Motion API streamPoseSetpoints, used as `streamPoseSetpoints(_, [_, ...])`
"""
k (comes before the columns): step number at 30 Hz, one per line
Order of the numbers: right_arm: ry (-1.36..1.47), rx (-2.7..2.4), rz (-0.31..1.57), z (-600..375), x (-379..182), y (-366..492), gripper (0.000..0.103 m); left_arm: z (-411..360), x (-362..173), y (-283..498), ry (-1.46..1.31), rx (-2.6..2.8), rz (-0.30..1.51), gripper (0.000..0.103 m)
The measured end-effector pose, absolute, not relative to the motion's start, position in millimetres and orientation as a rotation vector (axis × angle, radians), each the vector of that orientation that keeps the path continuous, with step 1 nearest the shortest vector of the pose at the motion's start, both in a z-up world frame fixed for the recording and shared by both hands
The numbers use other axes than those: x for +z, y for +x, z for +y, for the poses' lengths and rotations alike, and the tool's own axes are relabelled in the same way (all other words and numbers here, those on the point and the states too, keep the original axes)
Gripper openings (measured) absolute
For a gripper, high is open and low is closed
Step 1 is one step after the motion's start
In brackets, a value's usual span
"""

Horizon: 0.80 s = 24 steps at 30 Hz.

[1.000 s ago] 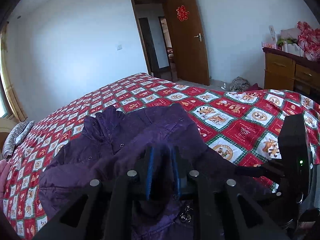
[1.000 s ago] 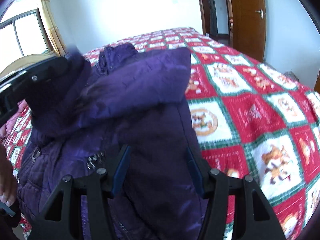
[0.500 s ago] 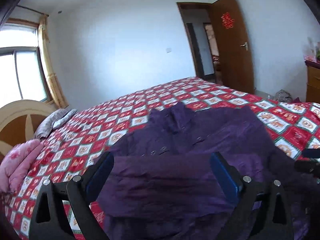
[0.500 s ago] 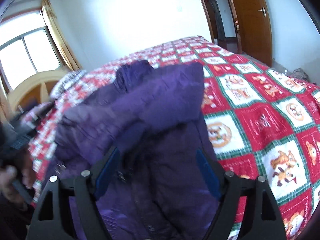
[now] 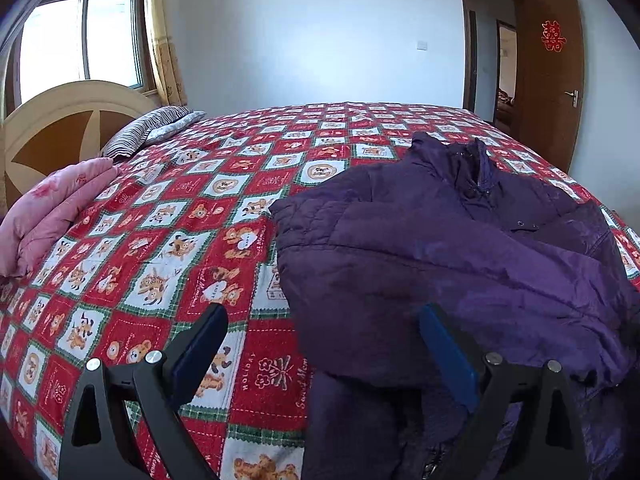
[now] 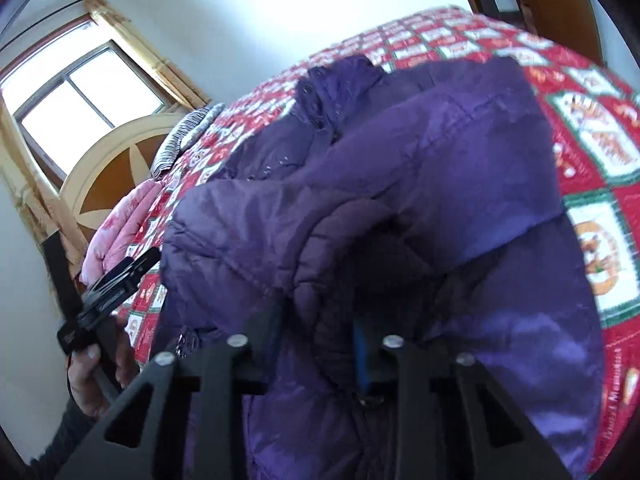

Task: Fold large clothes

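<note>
Both hands have shifted: left gripper (image 5: 320,340), off the jacket (image 5: 460,248), hangs wide open at its near-left edge on the bed (image 5: 168,216). Right gripper (image 6: 316,324) is nearer, jaws closing on a near fold.

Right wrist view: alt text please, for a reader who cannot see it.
The right gripper is closing its jaws on a bunched fold of the quilted purple jacket, which lies on a red-and-white checked bedspread. At the left edge, a hand holds the other black gripper.
</note>
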State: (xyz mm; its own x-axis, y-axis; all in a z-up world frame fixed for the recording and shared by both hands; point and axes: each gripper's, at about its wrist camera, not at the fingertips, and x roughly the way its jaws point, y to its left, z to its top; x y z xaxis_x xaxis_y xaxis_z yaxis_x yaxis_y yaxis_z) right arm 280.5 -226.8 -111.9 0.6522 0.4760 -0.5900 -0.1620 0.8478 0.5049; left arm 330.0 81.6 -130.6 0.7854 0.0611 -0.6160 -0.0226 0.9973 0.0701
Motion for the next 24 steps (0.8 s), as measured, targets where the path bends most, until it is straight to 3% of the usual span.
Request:
streamPoseSetpoints(11, [0.408, 0.299, 0.808, -253.4, -129.6, 238.0, 0.024, 92.1, -138.0, 347.0, 0.052, 0.093, 0.724, 0.097])
streamPoseSetpoints(12, [0.393, 0.296, 0.805, -251.8, -126.4, 237.7, 0.028, 90.5, -133.1, 348.5, 0.056, 0.097, 0.714, 0.097])
streamPoseSetpoints(13, [0.398, 0.288, 0.801, -253.7, -123.6, 237.6, 0.04, 88.8, -127.1, 350.3, 0.059, 0.103, 0.7, 0.097])
streamPoseSetpoints(15, [0.419, 0.241, 0.769, -261.6, -113.5, 234.0, 0.051, 85.4, -114.0, 355.3, 0.056, 0.106, 0.677, 0.097])
streamPoseSetpoints(20, [0.347, 0.104, 0.606, -262.1, -63.9, 216.2, 0.053, 76.6, -100.0, 379.7, 0.062, 0.105, 0.651, 0.097])
streamPoseSetpoints(24, [0.293, 0.237, 0.628, -220.8, -53.1, 244.9, 0.052, 63.3, -118.8, 415.2, 0.048, 0.04, 0.743, 0.097])
